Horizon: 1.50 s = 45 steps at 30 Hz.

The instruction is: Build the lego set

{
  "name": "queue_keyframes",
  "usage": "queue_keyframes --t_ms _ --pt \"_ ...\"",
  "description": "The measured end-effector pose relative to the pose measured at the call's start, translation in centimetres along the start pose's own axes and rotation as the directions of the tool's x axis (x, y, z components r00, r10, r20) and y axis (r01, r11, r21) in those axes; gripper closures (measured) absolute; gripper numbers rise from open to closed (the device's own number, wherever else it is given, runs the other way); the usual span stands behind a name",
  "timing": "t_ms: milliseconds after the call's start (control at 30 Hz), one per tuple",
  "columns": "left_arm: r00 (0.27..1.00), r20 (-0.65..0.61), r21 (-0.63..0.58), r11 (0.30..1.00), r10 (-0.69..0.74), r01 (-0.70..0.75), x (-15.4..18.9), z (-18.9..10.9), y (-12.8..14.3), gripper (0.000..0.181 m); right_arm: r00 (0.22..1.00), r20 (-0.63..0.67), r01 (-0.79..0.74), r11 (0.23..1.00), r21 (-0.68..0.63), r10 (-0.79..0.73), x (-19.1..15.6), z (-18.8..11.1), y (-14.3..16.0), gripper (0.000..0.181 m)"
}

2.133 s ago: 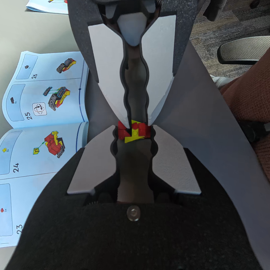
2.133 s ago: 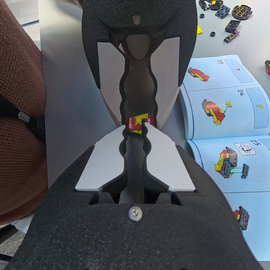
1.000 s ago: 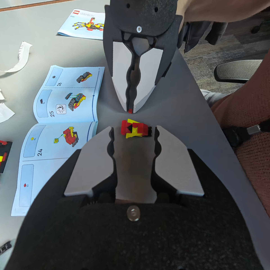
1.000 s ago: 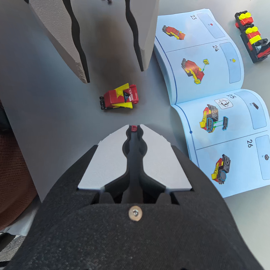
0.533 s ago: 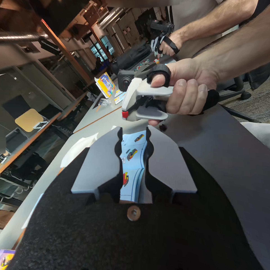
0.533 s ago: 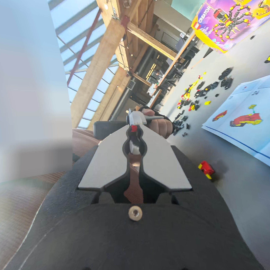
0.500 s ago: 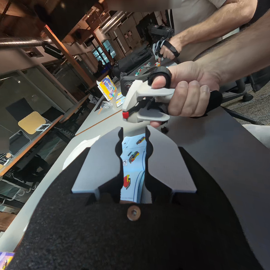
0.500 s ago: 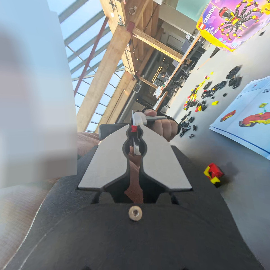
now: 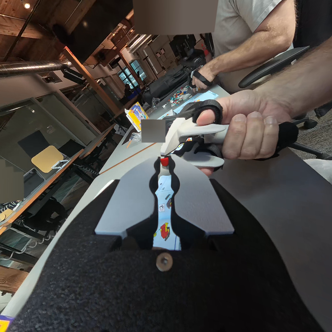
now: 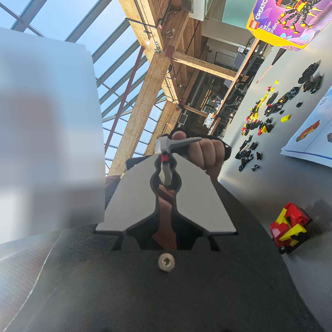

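Observation:
A small red piece point(image 9: 164, 161) is pinched between the tips of my left gripper point(image 9: 164, 159). The right gripper point(image 9: 162, 154), held in a hand, meets it tip to tip from the far side. In the right wrist view my right gripper point(image 10: 165, 157) is shut on the same red piece point(image 10: 165, 159), with the left gripper point(image 10: 160, 152) facing it. Both are lifted above the grey table point(image 10: 269, 188). The red and yellow model point(image 10: 287, 228) lies on the table at the right, apart from both grippers.
The blue instruction booklet point(image 9: 164, 215) lies open under the grippers and shows in the right wrist view point(image 10: 314, 140). Several loose black, red and yellow pieces point(image 10: 260, 125) lie farther off, with the set's box point(image 10: 287, 21) behind. Another person's hand point(image 9: 201, 79) works at the far end. Both grippers' tips are close together, under 4 cm apart.
My left gripper's jaws have closed from open onto the small red piece that the right gripper holds. Both grippers came closer, tip to tip. The model stays on the table.

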<state>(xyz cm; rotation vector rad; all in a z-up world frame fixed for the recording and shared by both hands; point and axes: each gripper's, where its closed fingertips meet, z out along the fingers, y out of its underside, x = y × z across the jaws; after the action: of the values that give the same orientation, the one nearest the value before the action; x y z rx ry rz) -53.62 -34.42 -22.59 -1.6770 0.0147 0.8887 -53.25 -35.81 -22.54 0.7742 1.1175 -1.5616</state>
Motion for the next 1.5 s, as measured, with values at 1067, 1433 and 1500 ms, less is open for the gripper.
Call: queue_keyframes --t_ms 1067,1433,1500 --pt "0.882 -0.117 -0.113 0.888 -0.457 0.445 -1.2 -2.3 1.6 0.167 0.971 0.035 0.239 0.965 -0.107 -0.236 -0.9 -1.2 -1.0 0.175" --pt "0.972 -0.231 -0.076 0.997 -0.044 0.027 0.0 -0.2 -0.1 0.166 0.989 0.151 0.036 0.984 -0.176 -0.009 -1.4 -0.3 0.5 0.175" --pt "0.966 -0.248 -0.062 0.996 -0.076 0.062 0.2 -0.4 -0.3 0.167 0.987 0.161 0.032 0.983 -0.181 -0.002 -1.5 -0.2 0.7 0.175"
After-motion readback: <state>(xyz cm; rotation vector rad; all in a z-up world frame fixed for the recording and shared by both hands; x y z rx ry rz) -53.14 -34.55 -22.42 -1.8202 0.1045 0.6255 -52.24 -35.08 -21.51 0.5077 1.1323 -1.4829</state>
